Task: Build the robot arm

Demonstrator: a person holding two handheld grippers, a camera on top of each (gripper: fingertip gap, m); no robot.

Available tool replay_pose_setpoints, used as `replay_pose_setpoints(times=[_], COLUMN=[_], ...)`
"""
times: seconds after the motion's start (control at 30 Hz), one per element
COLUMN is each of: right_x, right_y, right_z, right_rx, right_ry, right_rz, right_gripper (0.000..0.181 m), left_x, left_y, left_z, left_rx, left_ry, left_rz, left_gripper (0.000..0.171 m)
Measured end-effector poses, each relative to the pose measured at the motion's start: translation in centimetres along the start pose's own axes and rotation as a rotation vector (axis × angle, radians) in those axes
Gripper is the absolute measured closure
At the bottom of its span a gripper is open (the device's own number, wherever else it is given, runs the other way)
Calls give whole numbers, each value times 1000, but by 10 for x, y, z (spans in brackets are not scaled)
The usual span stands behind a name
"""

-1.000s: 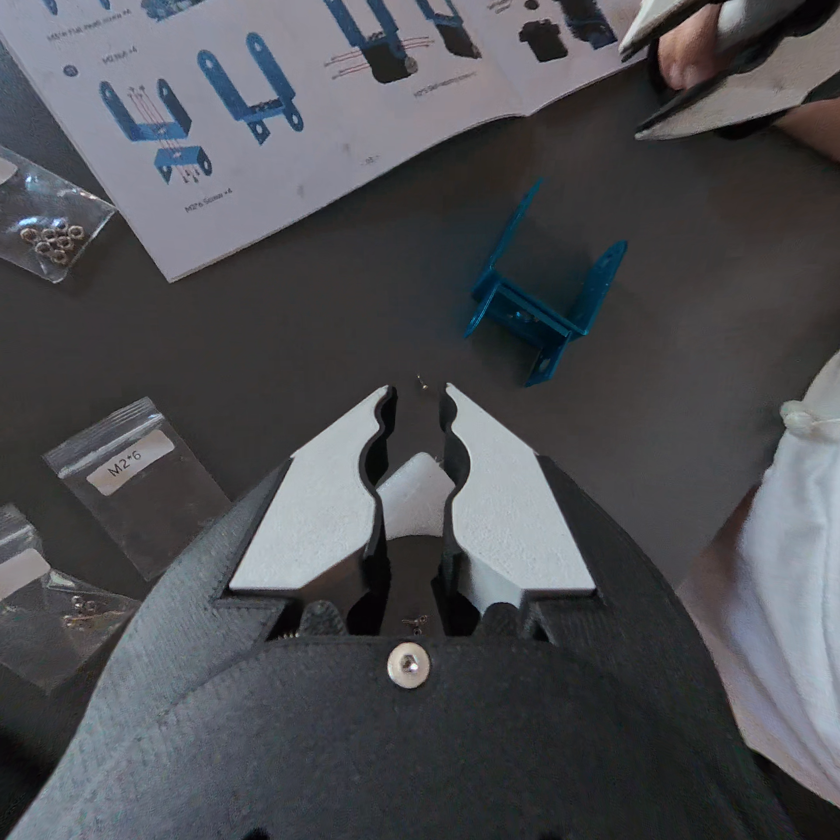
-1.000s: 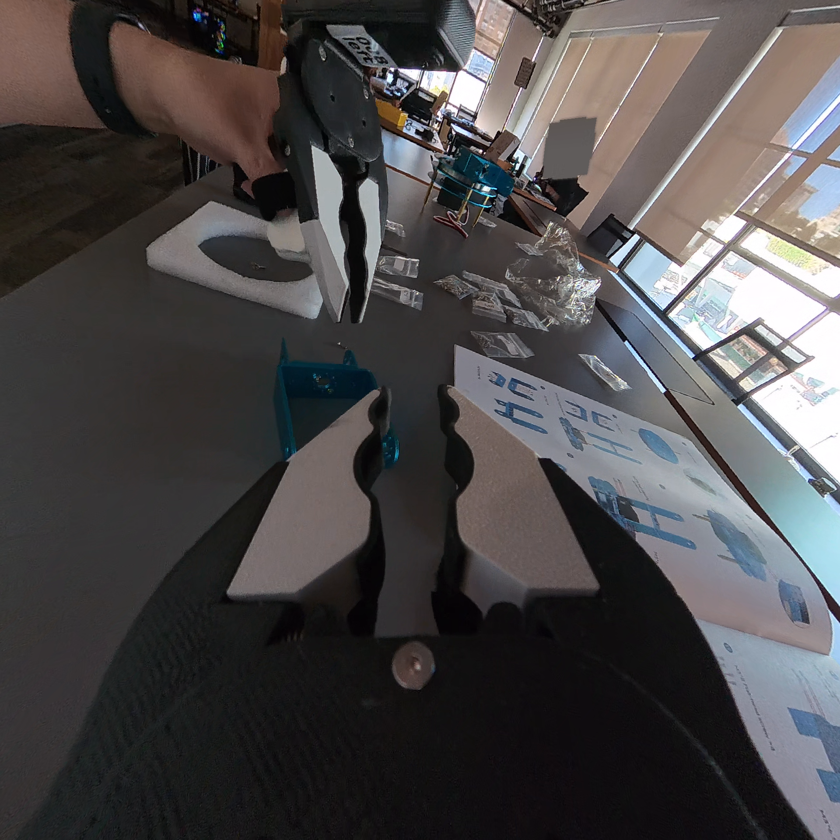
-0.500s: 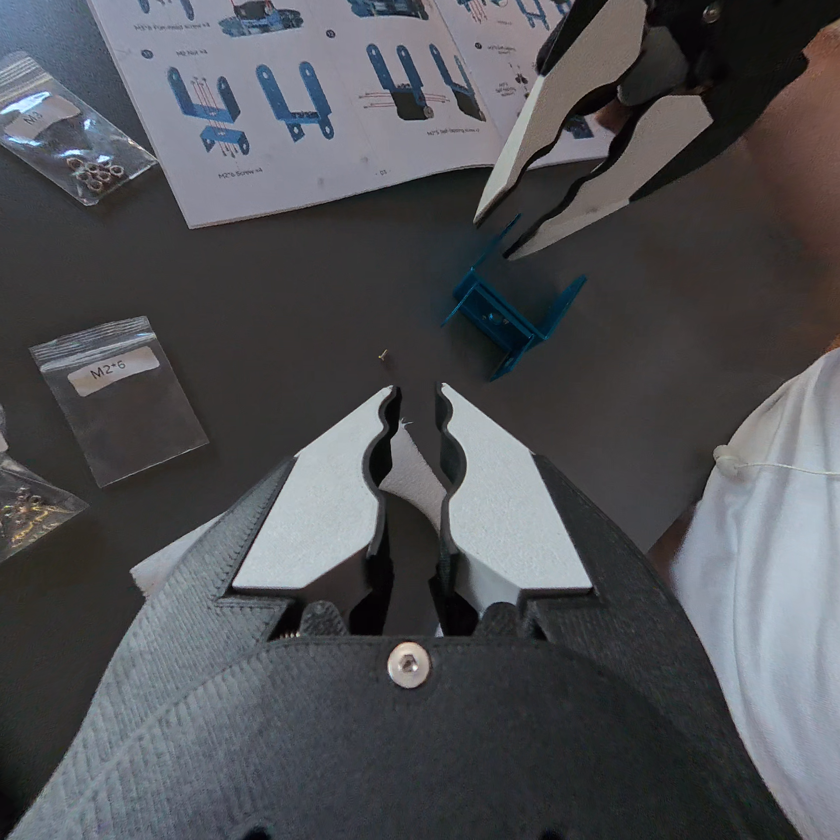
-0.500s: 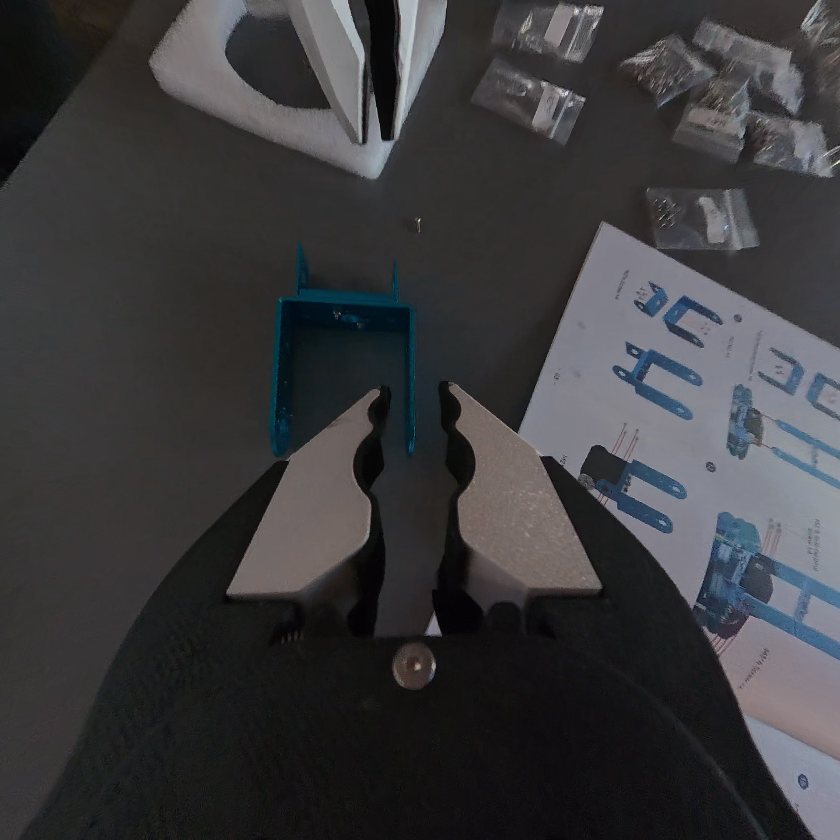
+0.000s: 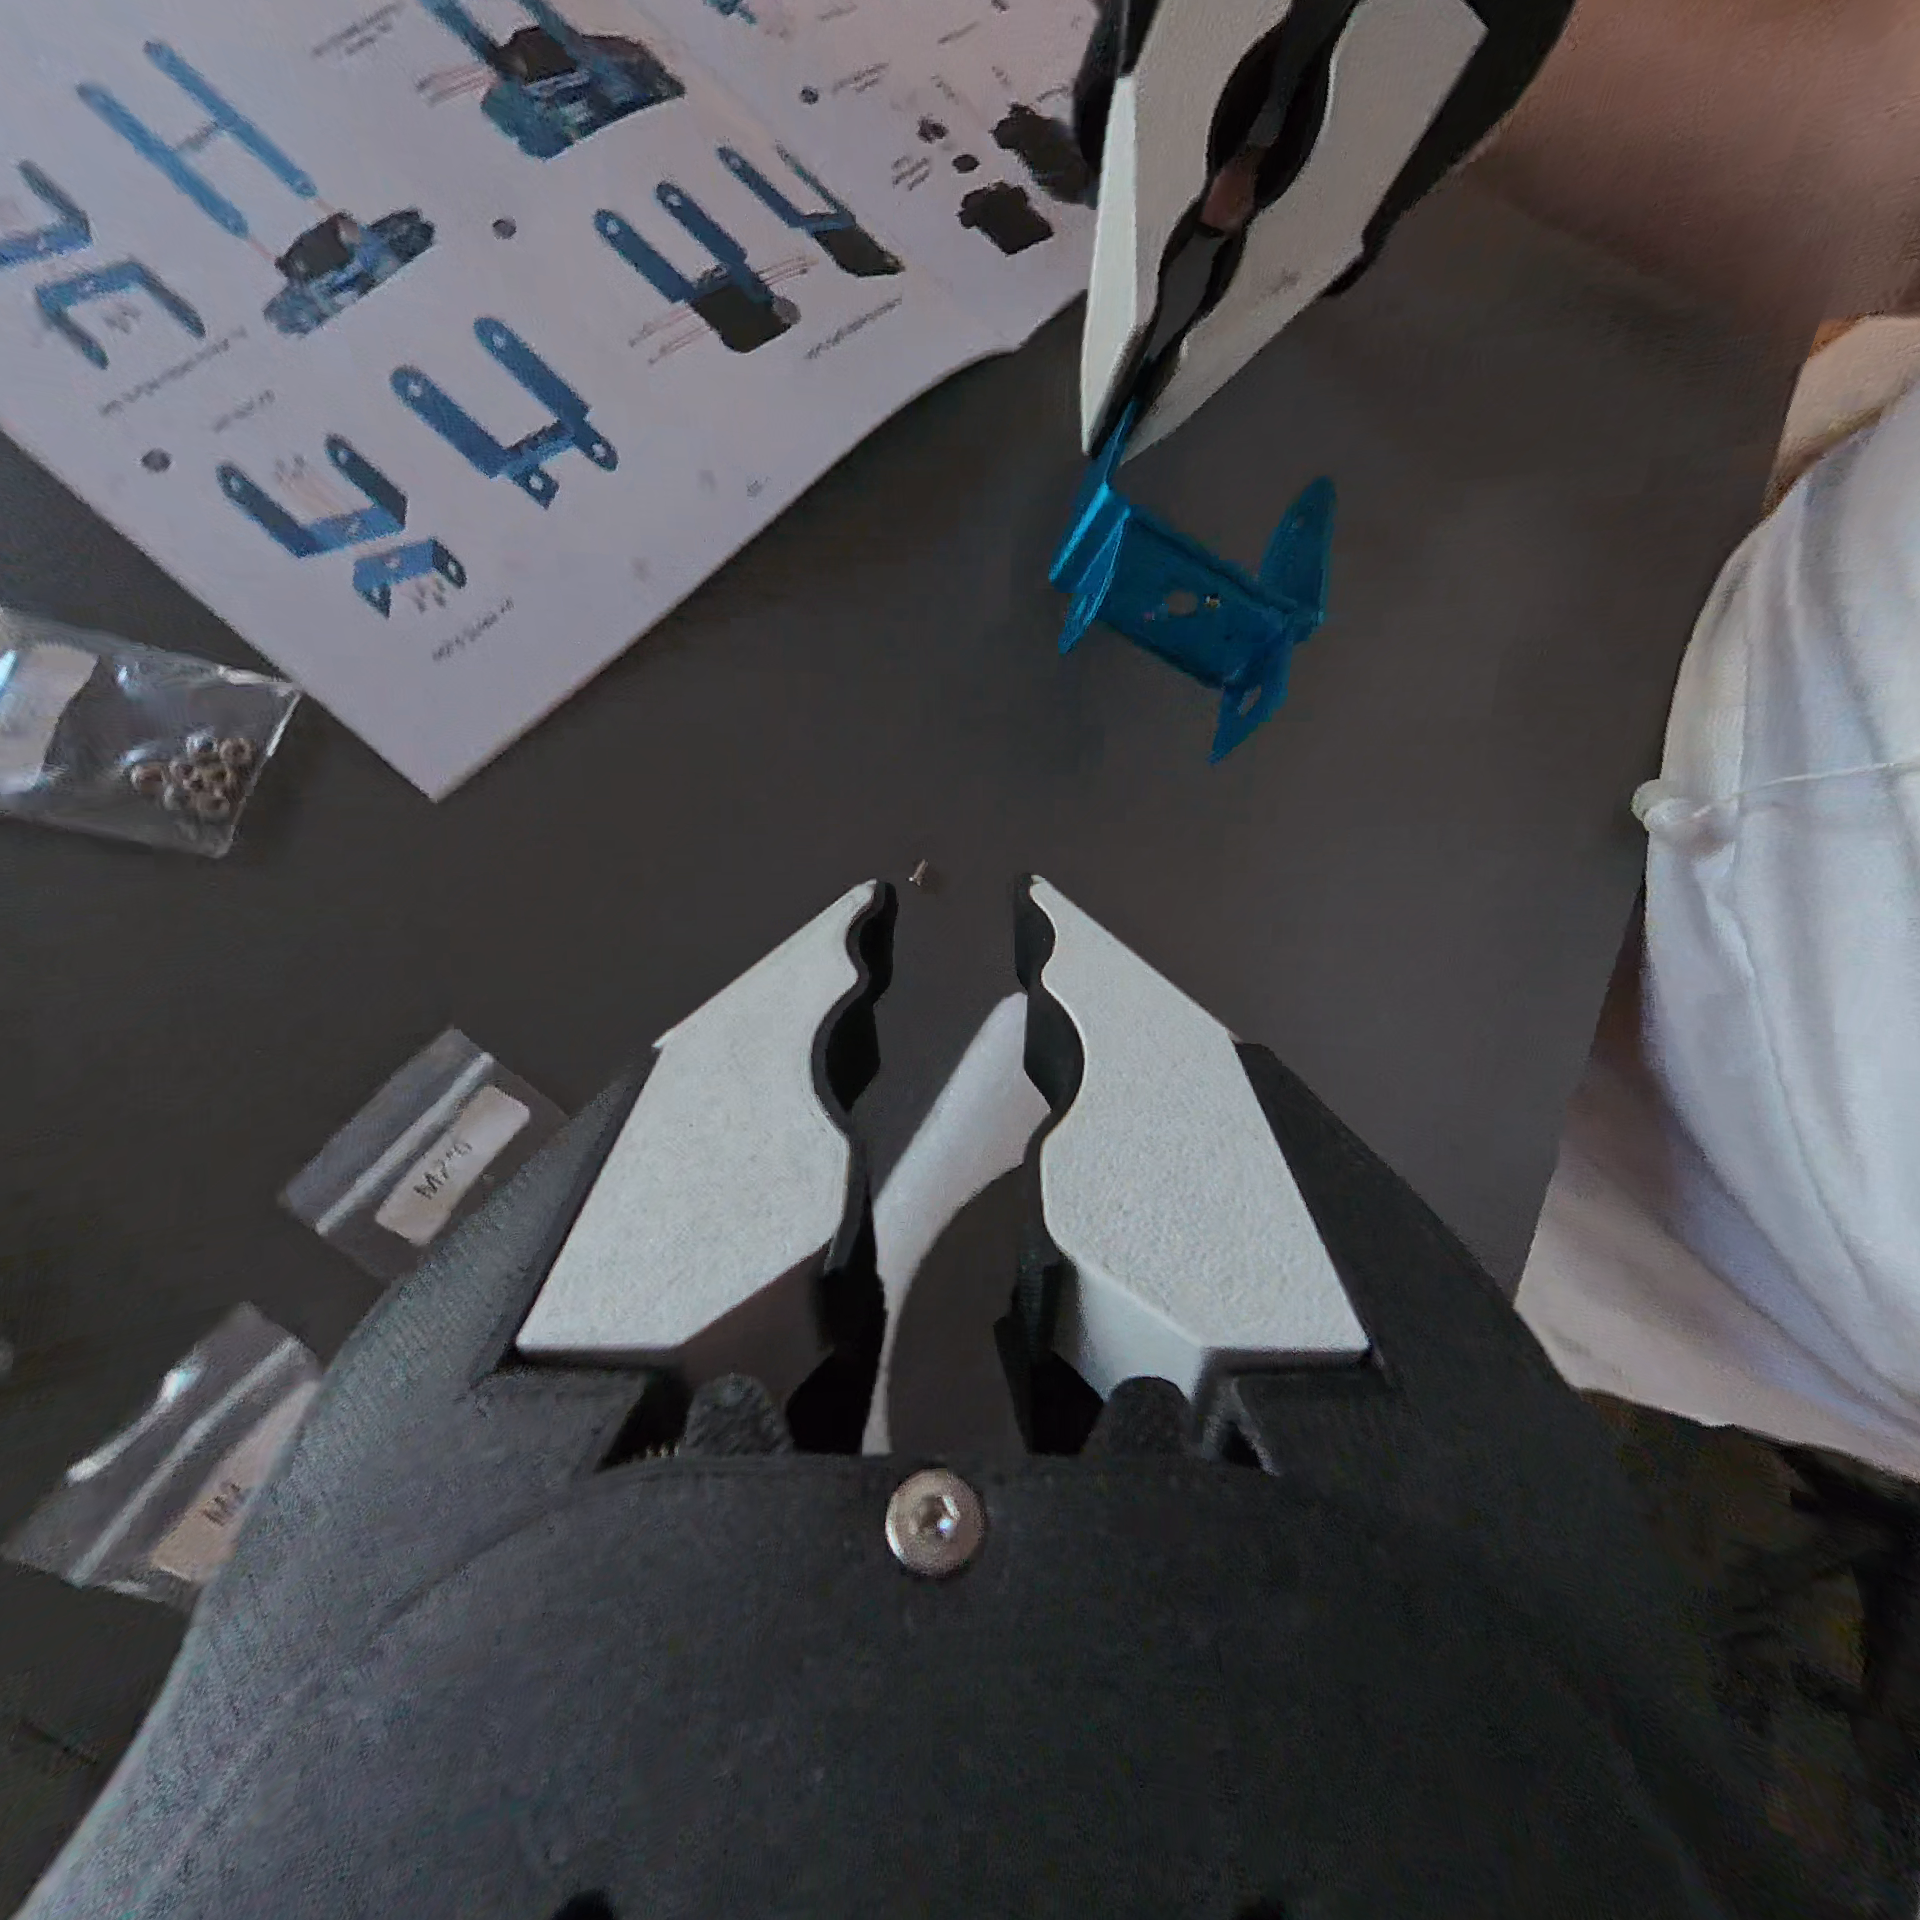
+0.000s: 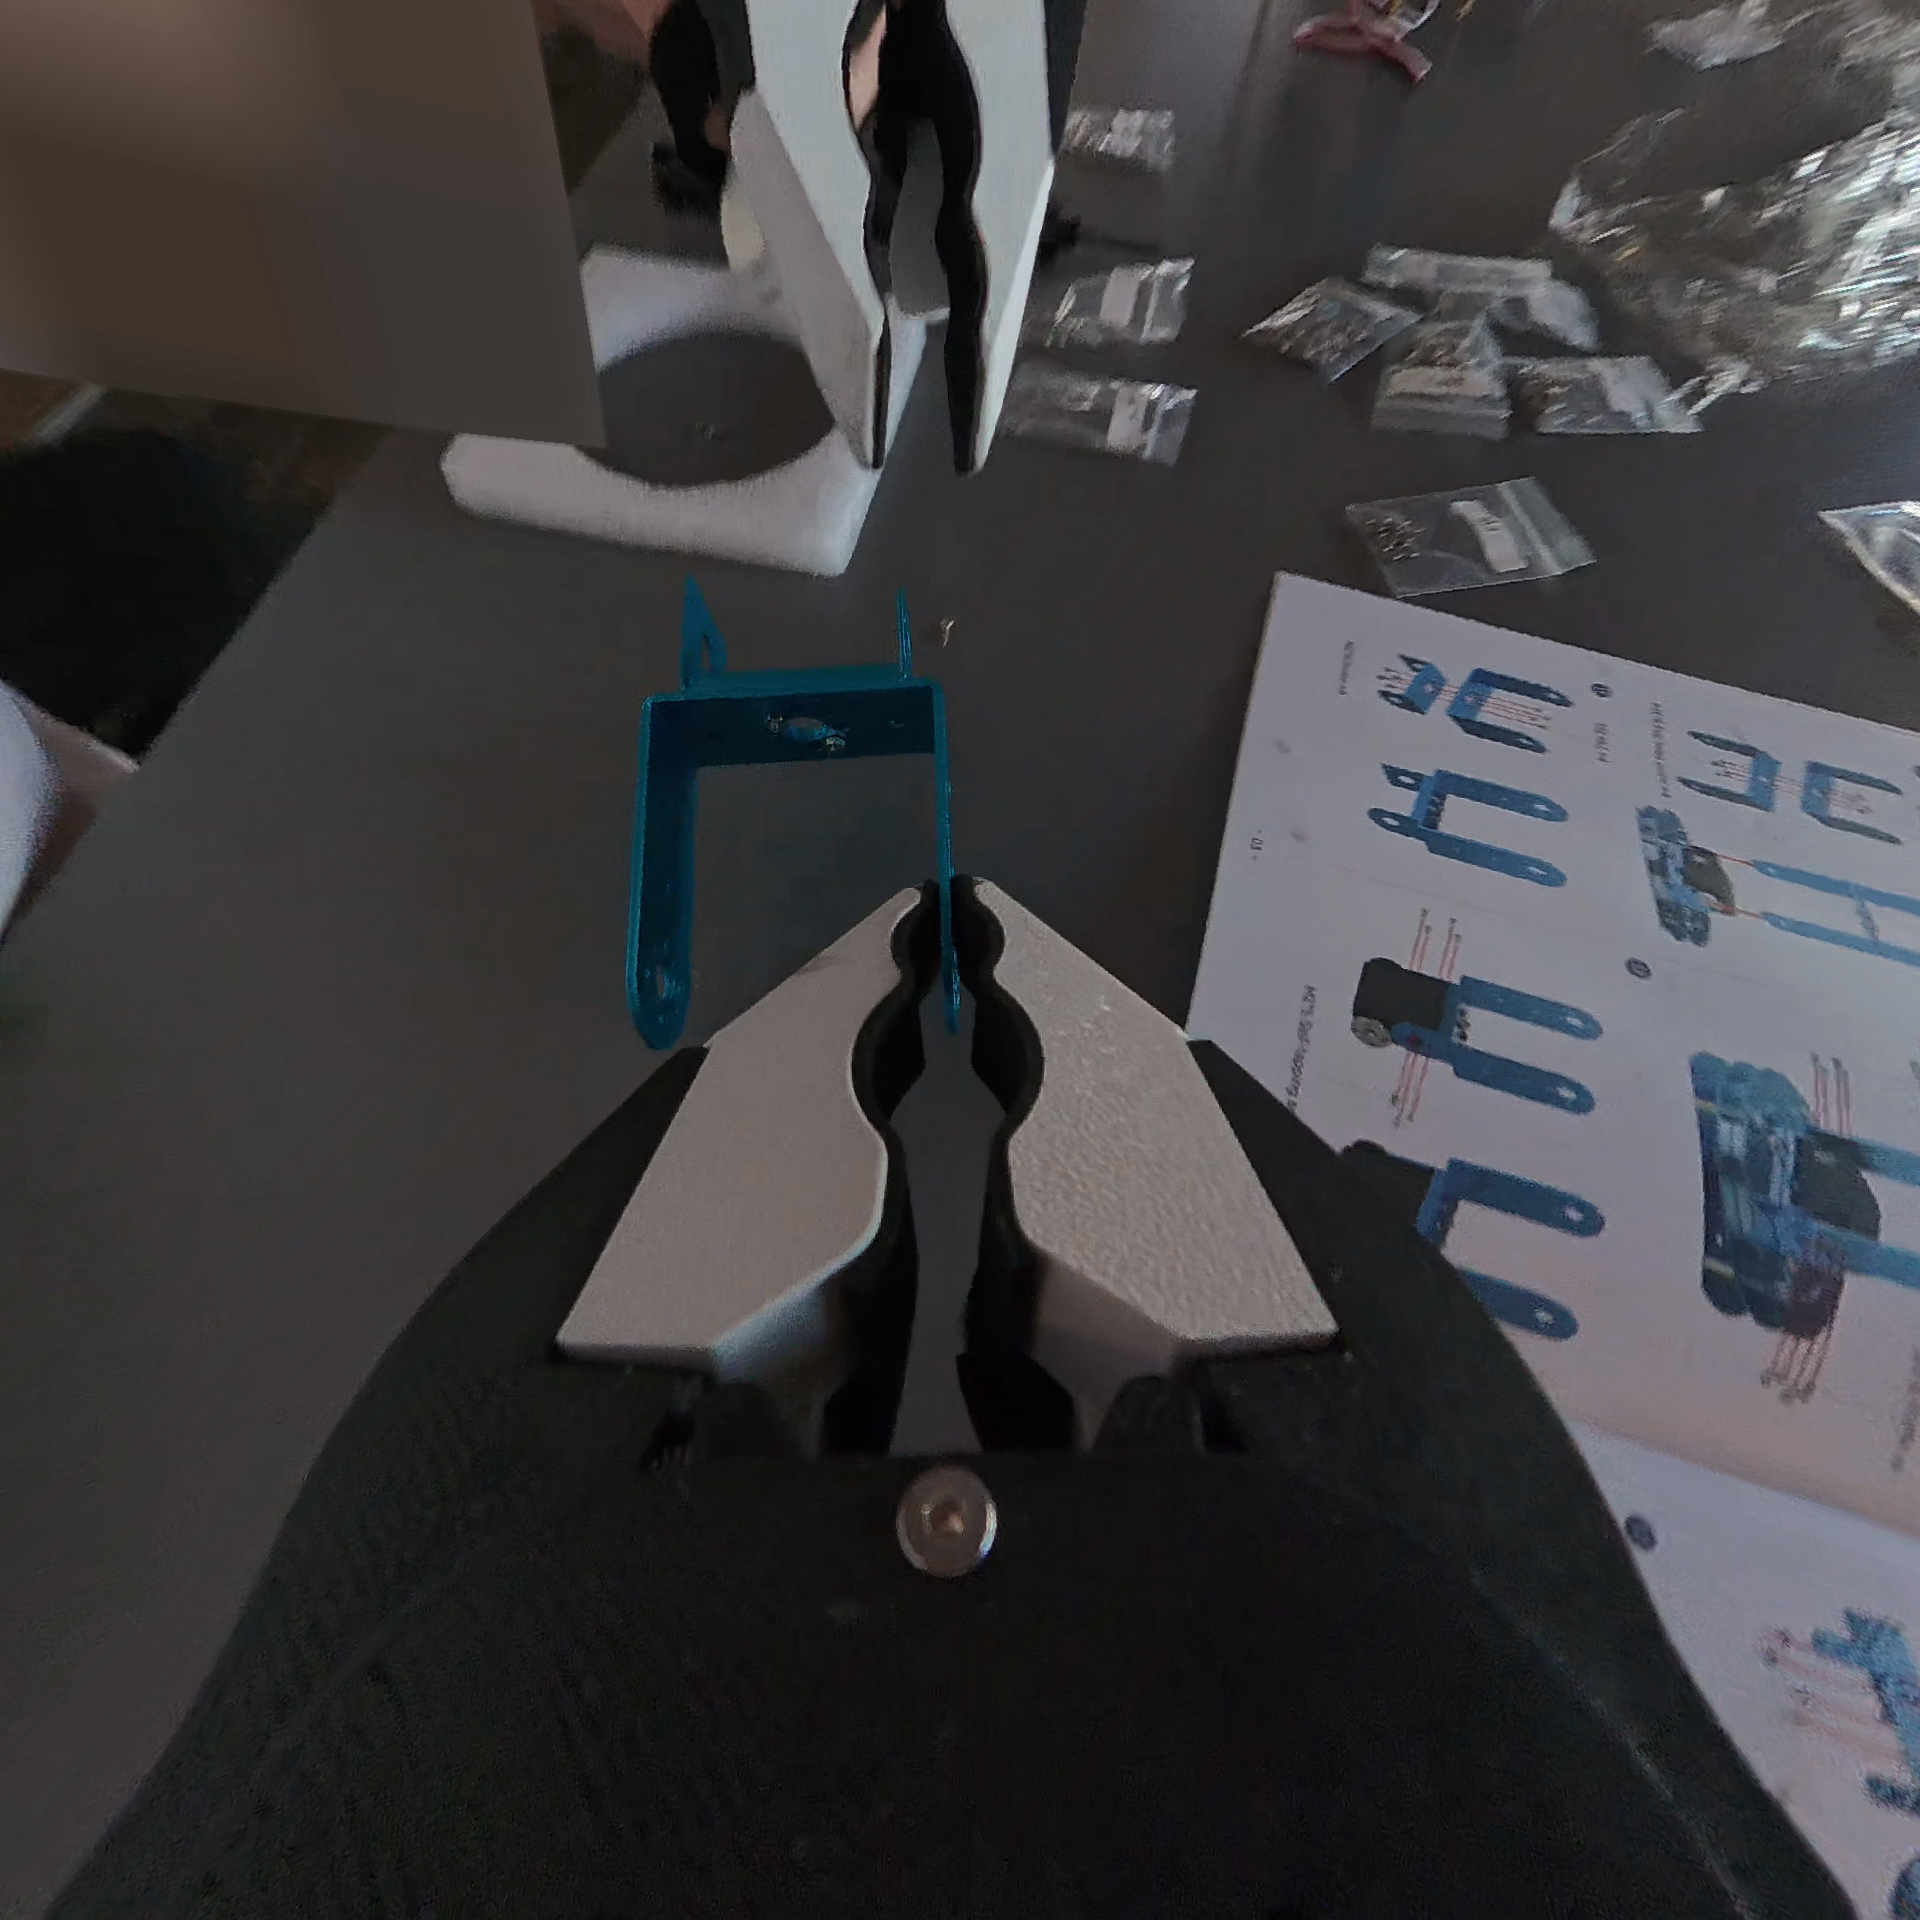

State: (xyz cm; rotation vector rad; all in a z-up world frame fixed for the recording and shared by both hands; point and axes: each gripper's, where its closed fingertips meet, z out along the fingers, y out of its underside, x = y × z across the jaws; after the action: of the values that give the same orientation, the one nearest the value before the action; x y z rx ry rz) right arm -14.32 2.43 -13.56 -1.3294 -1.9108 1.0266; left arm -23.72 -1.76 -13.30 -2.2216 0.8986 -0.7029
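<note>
A blue metal U-bracket [image 6: 790,727] lies on the dark table, with a second small bracket fixed to its base. My right gripper [image 6: 948,894] is shut on the end of one of its arms; it shows in the left wrist view [image 5: 1127,431] pinching the bracket [image 5: 1184,597] from above. My left gripper [image 5: 951,894] is open and empty, low over the table. A tiny loose screw [image 5: 920,871] lies just beyond its tips, also seen in the right wrist view [image 6: 943,629]. In that view the left gripper [image 6: 920,457] hangs above the bracket's far side.
An open instruction booklet [image 5: 436,312] [image 6: 1558,987] lies beside the bracket. Small clear bags of hardware [image 5: 156,748] [image 6: 1465,535] are scattered around. A white foam block with a round cut-out [image 6: 644,499] sits behind. A person in white [image 5: 1787,987] is at the table edge. The tips of one gripper are about 11 centimeters away from the tips of the other. The tiny loose screw [image 5: 920,871] lies some 4 centimeters from my left tips, 10 centimeters from my right tips.
My right gripper has come down and closed on one arm of the blue bracket. My left gripper has moved slightly, its tips now close to the loose screw.
</note>
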Motion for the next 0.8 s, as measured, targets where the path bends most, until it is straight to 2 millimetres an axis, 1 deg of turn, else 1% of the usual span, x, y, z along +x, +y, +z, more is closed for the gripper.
replay_pose_setpoints(times=[0.1,0.23,0.33,0.43,0.63,0.8], right_x=[2,5,5,9,14,16], right_y=[-3,-1,-5,-7,-8,-7], right_z=[-14,-27,-34,-38,-39,-41], right_rx=[83,144,177,176,195,198], right_ry=[42,114,135,153,143,143], right_rz=[76,123,114,94,103,109], right_gripper=[180,180,180,181,180,180], left_x=[-3,2,-3,-8,-7,-7], left_y=[3,3,12,13,19,18], left_z=[4,15,24,27,30,33], left_rx=[-60,-111,-156,-150,-166,-158], left_ry=[47,112,44,-8,23,17], left_rz=[135,150,222,230,258,282], left_gripper=[150,152,155,156,160,163])
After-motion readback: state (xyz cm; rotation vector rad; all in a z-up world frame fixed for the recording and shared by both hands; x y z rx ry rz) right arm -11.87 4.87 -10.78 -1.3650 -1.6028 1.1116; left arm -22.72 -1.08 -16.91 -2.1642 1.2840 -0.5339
